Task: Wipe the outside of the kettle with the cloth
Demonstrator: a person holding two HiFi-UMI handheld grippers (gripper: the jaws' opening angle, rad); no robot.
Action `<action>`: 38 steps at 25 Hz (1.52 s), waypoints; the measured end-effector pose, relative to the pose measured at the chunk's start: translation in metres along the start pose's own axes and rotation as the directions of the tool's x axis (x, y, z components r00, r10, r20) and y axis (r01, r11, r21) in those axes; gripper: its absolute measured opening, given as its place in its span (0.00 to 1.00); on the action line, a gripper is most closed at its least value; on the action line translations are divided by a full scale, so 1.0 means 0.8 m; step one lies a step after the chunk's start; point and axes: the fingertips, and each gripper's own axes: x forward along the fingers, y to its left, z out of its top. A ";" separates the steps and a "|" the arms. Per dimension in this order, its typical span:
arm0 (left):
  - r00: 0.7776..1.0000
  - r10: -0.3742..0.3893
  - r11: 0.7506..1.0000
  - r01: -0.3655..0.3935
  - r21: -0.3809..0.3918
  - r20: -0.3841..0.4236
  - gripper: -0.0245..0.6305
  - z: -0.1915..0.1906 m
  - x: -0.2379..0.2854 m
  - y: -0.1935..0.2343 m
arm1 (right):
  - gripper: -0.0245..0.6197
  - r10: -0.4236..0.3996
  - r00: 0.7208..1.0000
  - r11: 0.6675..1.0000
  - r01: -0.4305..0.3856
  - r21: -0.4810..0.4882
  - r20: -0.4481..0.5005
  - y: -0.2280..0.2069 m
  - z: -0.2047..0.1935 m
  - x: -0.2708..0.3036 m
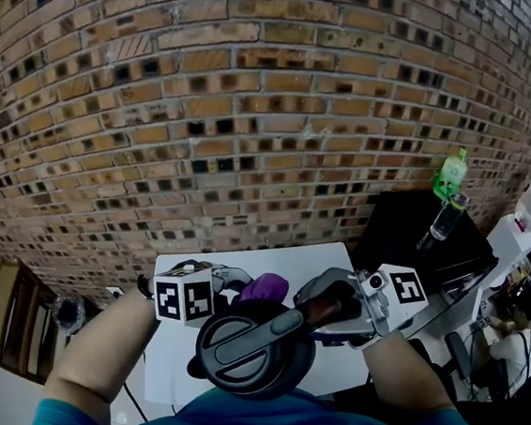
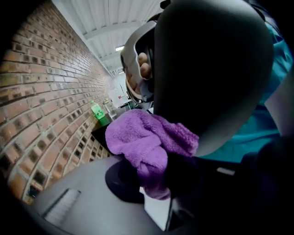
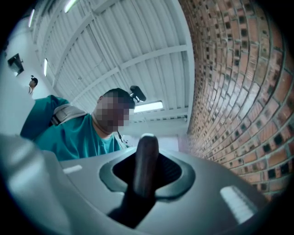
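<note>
The dark kettle (image 1: 253, 349) is held up close to my chest, lid toward the head camera. My right gripper (image 1: 333, 310) is shut on the kettle's handle (image 3: 145, 160), which stands dark and upright between its jaws (image 3: 144, 186). My left gripper (image 1: 228, 286) is shut on a bunched purple cloth (image 2: 146, 140), and the cloth (image 1: 263, 287) lies against the far side of the kettle. In the left gripper view the rounded kettle body (image 2: 211, 69) fills the upper right, touching the cloth. The left fingertips (image 2: 151, 181) are mostly hidden under the cloth.
A white table (image 1: 322, 260) lies below the kettle, against a brick wall (image 1: 259, 93). To the right, a black surface (image 1: 400, 235) carries a green bottle (image 1: 452, 174) and a clear bottle (image 1: 447, 217). A wooden shelf (image 1: 11, 322) stands at far left.
</note>
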 end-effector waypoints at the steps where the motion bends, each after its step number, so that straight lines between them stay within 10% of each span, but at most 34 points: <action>1: 1.000 0.002 1.000 -0.002 0.011 -0.010 0.17 -0.004 -0.007 0.001 | 0.19 -0.013 1.000 1.000 0.013 -0.013 -0.024 -0.001 -0.003 0.000; 9: 0.986 0.163 0.983 -0.160 0.088 -0.028 0.17 0.018 -0.129 0.018 | 0.19 -0.212 0.965 0.975 0.200 -0.094 -0.151 -0.019 -0.022 -0.038; 14: 0.964 0.262 0.951 -0.250 0.180 -0.045 0.17 0.050 -0.167 0.017 | 0.19 -0.390 0.888 0.918 0.353 -0.184 -0.244 -0.046 -0.039 -0.077; 25: 0.949 0.246 0.944 -0.188 0.273 -0.198 0.18 0.040 -0.117 0.015 | 0.19 -0.514 0.749 0.858 0.440 -0.266 -0.418 -0.087 -0.095 -0.082; 29: 0.968 0.227 0.944 -0.191 0.270 -0.109 0.18 0.073 -0.114 0.014 | 0.19 -0.554 0.715 0.832 0.494 -0.253 -0.426 -0.102 -0.110 -0.088; 32: 0.948 0.315 0.920 -0.294 0.257 -0.043 0.18 0.109 -0.114 0.022 | 0.19 -0.663 0.678 0.744 0.643 -0.182 -0.317 -0.131 -0.090 -0.110; 38: 0.793 0.597 0.802 -0.589 0.097 -0.123 0.17 0.096 -0.099 0.084 | 0.19 -0.880 0.468 0.474 0.875 -0.098 -0.080 -0.185 -0.019 -0.164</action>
